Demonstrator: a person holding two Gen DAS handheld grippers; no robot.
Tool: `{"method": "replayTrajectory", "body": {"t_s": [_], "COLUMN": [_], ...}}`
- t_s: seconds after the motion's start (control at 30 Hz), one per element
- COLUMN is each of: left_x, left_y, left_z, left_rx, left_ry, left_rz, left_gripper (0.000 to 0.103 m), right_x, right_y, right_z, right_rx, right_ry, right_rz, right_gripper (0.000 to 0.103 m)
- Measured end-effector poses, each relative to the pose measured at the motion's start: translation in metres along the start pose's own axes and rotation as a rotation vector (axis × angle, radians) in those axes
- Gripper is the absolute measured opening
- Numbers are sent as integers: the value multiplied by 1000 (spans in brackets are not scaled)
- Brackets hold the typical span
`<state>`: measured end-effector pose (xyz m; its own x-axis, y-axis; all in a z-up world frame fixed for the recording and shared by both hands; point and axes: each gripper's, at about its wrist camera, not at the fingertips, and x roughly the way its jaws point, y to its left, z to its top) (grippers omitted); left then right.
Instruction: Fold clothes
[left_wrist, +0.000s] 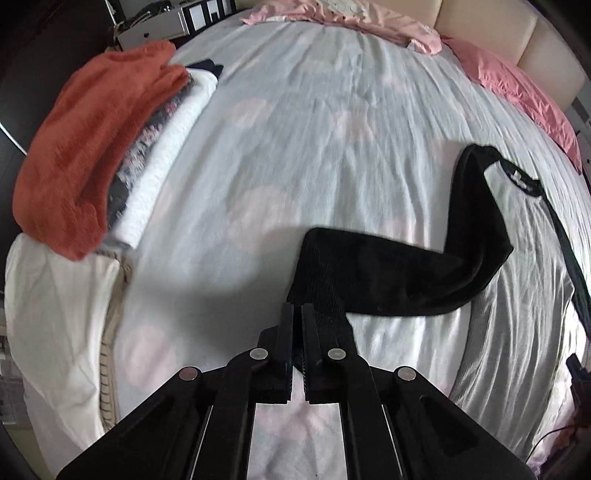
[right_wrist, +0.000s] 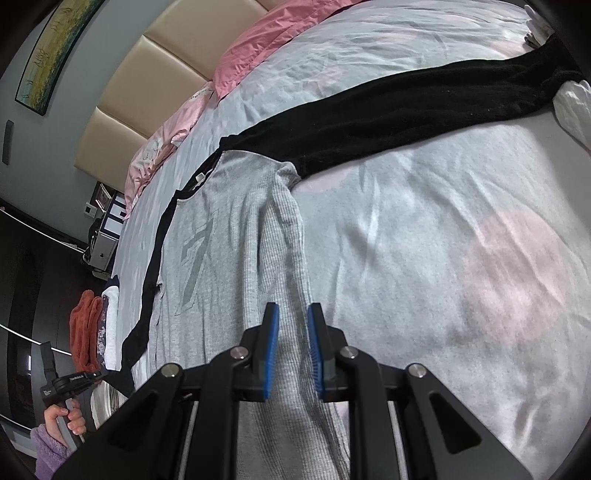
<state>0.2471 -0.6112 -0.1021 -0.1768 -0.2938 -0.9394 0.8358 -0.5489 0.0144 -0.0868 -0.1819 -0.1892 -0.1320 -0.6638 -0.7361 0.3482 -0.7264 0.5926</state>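
A grey shirt with black sleeves lies flat on the bed, collar toward the headboard. My left gripper is shut on the cuff of one black sleeve, which bends back from the shoulder toward me. In the right wrist view that sleeve is a thin black strip along the shirt's left edge. The other sleeve stretches straight out across the sheet. My right gripper hovers low over the shirt's side fold, its blue pads apart, gripping nothing. The shirt body also shows at the right of the left wrist view.
A stack of folded clothes sits at the bed's left edge, with an orange knit on a patterned piece and a white one. Pink pillows and a beige headboard are at the far end. A hand holds the left gripper's handle.
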Motion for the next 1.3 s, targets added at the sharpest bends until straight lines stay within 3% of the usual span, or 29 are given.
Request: {"method": "replayTrajectory", "body": {"t_s": [0.33, 0.57, 0.87, 1.03, 1.17, 1.3], "left_x": [-84, -107, -61, 5, 43, 56], "left_y": [45, 70, 116, 137, 158, 159], "left_z": [114, 169, 207, 197, 184, 177], "left_rx": [-25, -23, -39, -16, -43, -31], "left_ry": [-192, -272, -211, -84, -45, -72], "left_rz": [156, 289, 470, 577, 585, 584], "left_gripper": [4, 4, 4, 4, 4, 5], "right_x": [7, 16, 22, 26, 30, 31], "right_y": [-3, -7, -4, -2, -1, 1], "right_z": [2, 6, 10, 12, 14, 14], "right_rx": [0, -4, -40, -51, -62, -70], "right_ry": [14, 23, 10, 3, 1, -1], "right_rz": [-15, -39, -52, -60, -63, -67], "right_gripper": [17, 17, 16, 17, 16, 16]}}
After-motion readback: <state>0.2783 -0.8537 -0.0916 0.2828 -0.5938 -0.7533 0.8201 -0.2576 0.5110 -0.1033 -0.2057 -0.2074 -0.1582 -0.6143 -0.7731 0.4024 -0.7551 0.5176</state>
